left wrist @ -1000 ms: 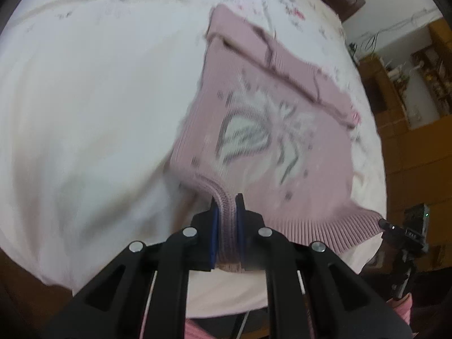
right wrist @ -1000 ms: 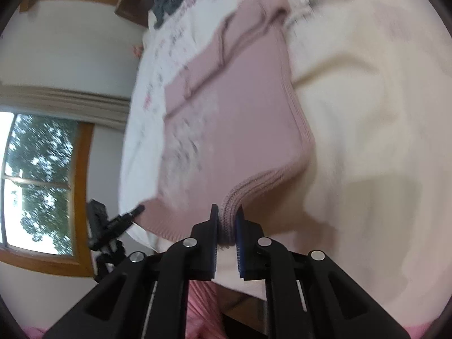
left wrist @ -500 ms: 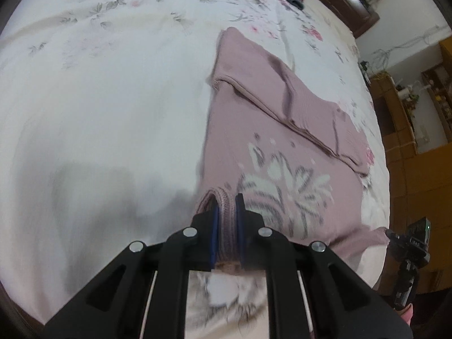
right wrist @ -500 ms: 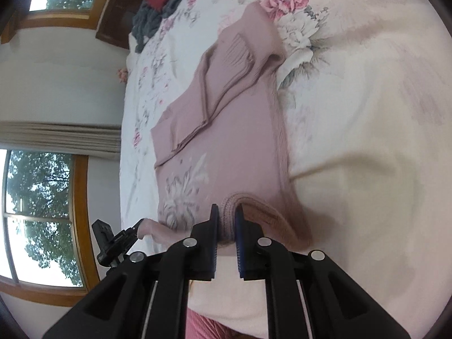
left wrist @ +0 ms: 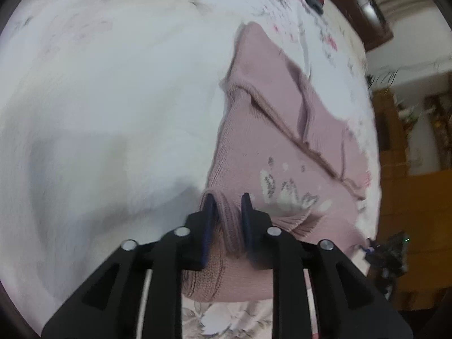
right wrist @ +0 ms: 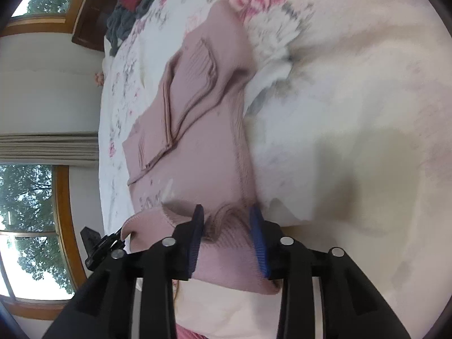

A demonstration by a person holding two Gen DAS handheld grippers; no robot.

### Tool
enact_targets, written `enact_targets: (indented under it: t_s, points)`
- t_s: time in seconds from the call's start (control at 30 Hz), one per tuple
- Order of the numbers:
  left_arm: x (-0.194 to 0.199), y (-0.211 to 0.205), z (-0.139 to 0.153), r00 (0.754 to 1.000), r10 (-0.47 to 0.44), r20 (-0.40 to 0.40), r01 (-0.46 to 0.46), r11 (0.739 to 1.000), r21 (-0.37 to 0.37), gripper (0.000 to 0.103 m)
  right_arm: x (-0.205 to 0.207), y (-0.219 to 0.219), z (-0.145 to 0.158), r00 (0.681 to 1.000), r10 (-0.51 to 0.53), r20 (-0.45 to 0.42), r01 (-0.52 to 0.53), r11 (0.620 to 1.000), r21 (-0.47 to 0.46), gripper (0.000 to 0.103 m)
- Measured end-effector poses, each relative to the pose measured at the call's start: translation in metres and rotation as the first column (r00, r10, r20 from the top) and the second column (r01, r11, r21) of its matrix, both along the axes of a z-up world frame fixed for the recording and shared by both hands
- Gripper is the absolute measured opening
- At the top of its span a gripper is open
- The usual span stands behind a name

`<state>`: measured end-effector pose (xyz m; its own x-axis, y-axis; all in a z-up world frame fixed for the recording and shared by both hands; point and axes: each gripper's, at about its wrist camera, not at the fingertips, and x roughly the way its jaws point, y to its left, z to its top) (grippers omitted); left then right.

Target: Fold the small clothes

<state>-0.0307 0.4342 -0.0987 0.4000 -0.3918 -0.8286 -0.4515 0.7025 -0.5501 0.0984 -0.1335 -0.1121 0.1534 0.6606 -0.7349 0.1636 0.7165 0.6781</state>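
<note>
Sweater: a pink sweater (left wrist: 285, 147) is being shown lying on the floral bed sheet (left wrist: 113, 84), sleeves folded across its body.
Hem: the ribbed hem is being shown doubled over the body.
Left claw (left wrist: 227, 206): fingers parted, a hem ridge standing between them.
Right claw (right wrist: 226, 217): spread wider, bunched hem between the fingers.
Background: dark clothes (right wrist: 127, 14) are lying far up the bed.

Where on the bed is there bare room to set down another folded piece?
Bare sheet lies broadly on the left gripper side of the pink sweater, and likewise beyond the right gripper. The far corner holds a clothes pile.
</note>
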Motion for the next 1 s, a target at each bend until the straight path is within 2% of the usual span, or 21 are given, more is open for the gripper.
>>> enact_targets:
  t_s: [0.03, 0.1, 0.17, 0.33, 0.43, 0.5, 0.7, 0.8, 0.87, 0.9, 0.93, 1.0]
  points:
    - [-0.005, 0.006, 0.004, 1.0, 0.024, 0.01, -0.024, 1.0, 0.016, 0.042, 0.0, -0.003, 0.002, 1.0, -0.002, 0.008, 0.002, 1.0, 0.007, 0.035]
    - [-0.013, 0.017, 0.012, 0.998, 0.061, 0.029, -0.062, 0.997, 0.038, 0.042, -0.002, -0.009, 0.007, 1.0, 0.0, 0.022, 0.0, 1.0, -0.004, 0.035]
    - [-0.016, 0.02, 0.019, 0.998, 0.055, 0.04, -0.057, 0.996, 0.07, 0.042, -0.005, -0.01, 0.012, 0.999, 0.023, 0.044, -0.022, 1.0, -0.021, 0.035]
    - [-0.007, -0.001, 0.028, 0.995, -0.083, 0.055, 0.072, 0.983, 0.171, 0.048, -0.006, 0.019, 0.026, 0.979, 0.161, 0.124, -0.142, 0.978, -0.151, 0.037]
    - [0.007, -0.022, 0.027, 0.979, -0.197, 0.043, 0.18, 0.95, 0.256, 0.051, -0.004, 0.046, 0.029, 0.954, 0.257, 0.156, -0.217, 0.948, -0.232, 0.038]
    - [0.017, -0.033, 0.023, 0.966, -0.255, 0.033, 0.235, 0.926, 0.296, 0.054, 0.0, 0.062, 0.029, 0.934, 0.313, 0.17, -0.256, 0.922, -0.29, 0.043]
    - [0.041, -0.055, 0.005, 0.933, -0.359, -0.024, 0.343, 0.867, 0.361, 0.055, 0.014, 0.093, 0.016, 0.898, 0.408, 0.164, -0.318, 0.86, -0.4, 0.045]
    - [0.048, -0.064, 0.0, 0.922, -0.384, -0.049, 0.37, 0.838, 0.401, 0.053, 0.018, 0.097, 0.005, 0.891, 0.431, 0.146, -0.336, 0.84, -0.426, 0.046]
    - [0.05, -0.068, 0.0, 0.917, -0.395, -0.061, 0.382, 0.82, 0.426, 0.041, 0.019, 0.097, 0.002, 0.888, 0.436, 0.144, -0.342, 0.837, -0.428, 0.044]
    - [0.05, -0.07, 0.0, 0.914, -0.399, -0.066, 0.387, 0.813, 0.436, 0.03, 0.019, 0.098, 0.002, 0.887, 0.439, 0.145, -0.343, 0.835, -0.43, 0.034]
    - [0.05, -0.071, 0.001, 0.914, -0.4, -0.07, 0.387, 0.805, 0.449, 0.023, 0.018, 0.098, 0.002, 0.884, 0.445, 0.146, -0.347, 0.832, -0.432, 0.015]
    - [0.047, -0.072, 0.006, 0.913, -0.404, -0.053, 0.382, 0.806, 0.452, 0.013, 0.015, 0.101, 0.003, 0.876, 0.46, 0.146, -0.367, 0.832, -0.417, 0.004]
